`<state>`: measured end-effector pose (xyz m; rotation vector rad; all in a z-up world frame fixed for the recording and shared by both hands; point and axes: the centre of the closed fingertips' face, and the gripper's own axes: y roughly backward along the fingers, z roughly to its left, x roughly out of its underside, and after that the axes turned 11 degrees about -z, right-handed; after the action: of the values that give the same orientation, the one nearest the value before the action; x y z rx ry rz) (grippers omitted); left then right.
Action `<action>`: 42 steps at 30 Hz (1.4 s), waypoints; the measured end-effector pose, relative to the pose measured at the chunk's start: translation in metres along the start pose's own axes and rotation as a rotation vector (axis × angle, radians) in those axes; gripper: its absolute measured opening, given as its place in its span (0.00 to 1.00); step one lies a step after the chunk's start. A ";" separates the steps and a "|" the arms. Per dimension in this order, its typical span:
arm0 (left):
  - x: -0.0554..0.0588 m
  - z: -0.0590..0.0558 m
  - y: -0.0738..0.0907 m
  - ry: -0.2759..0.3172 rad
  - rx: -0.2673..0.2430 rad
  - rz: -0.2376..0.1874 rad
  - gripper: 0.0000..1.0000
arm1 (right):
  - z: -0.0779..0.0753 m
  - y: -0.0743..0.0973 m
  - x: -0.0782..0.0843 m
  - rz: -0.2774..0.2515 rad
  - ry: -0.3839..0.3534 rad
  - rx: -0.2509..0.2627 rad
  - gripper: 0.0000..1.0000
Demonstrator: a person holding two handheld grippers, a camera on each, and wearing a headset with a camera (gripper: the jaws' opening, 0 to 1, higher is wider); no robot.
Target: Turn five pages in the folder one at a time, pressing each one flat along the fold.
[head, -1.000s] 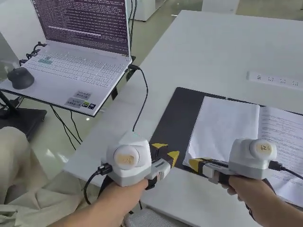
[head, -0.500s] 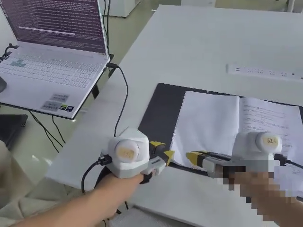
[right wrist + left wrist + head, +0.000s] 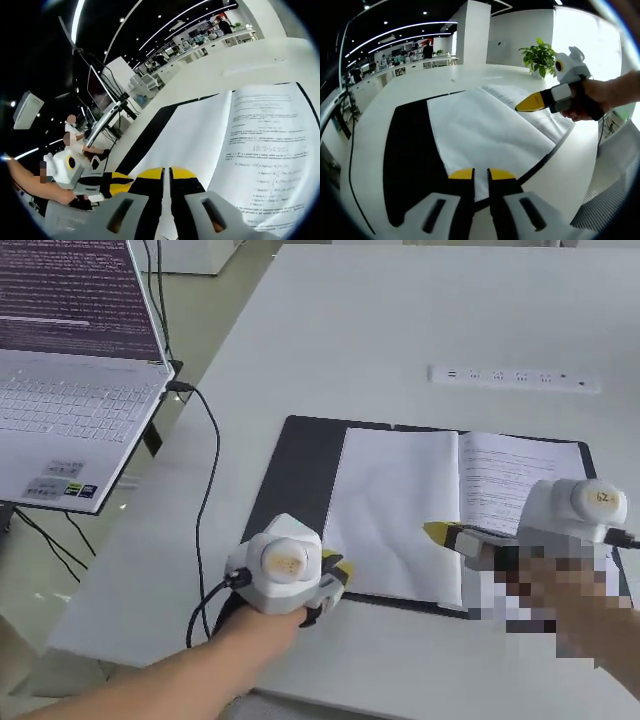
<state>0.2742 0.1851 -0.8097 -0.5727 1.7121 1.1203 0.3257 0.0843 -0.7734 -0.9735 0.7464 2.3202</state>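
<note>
closest in, the left gripper (image 3: 336, 568) sits at the near left corner of the folder (image 3: 300, 475), jaws drawn almost together with just a sliver of gap. in the left gripper view the blank page's near corner runs right up between the tips, and i can't tell whether it's pinched or only lying beneath them. just beyond, the right gripper (image 3: 440, 532) hovers low over the blank page (image 3: 390, 495), its yellow tips closed with nothing between them, pointing across the sheet just beside the fold.

this looks like the pressing step, so here's how it should go: bring those closed right tips down onto the paper beside the fold and draw them along it in one smooth line, laid flat rather than digging the point in, so the sheet doesn't wrinkle or tear. the left gripper is well placed to pin the near corner so the folder doesn't skate on the bench (image 3: 400, 310).

the folder lies open and flat on the bench, black cover to the left, printed page (image 3: 515, 475) to the right of the fold.

the count, moving outward: two grippers, one folder, two page faces showing, one blank and one printed. further back, one power strip (image 3: 515, 377). off to the left, one laptop (image 3: 60, 390) and one black cable (image 3: 207, 470).
</note>
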 end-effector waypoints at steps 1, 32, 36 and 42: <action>0.002 0.001 -0.001 -0.003 -0.011 0.004 0.08 | -0.006 0.000 -0.001 -0.001 -0.008 0.013 0.01; 0.009 0.006 0.000 -0.076 -0.060 0.021 0.00 | -0.087 -0.054 -0.048 -0.040 -0.417 0.114 0.00; 0.009 0.006 0.001 -0.078 -0.060 0.019 0.00 | -0.093 -0.062 -0.055 -0.058 -0.487 0.116 0.00; 0.009 0.006 0.001 -0.081 -0.059 0.016 0.00 | -0.100 -0.076 -0.063 -0.085 -0.583 0.125 0.00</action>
<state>0.2727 0.1913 -0.8179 -0.5435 1.6211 1.1929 0.4604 0.0583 -0.8070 -0.2373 0.5781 2.2755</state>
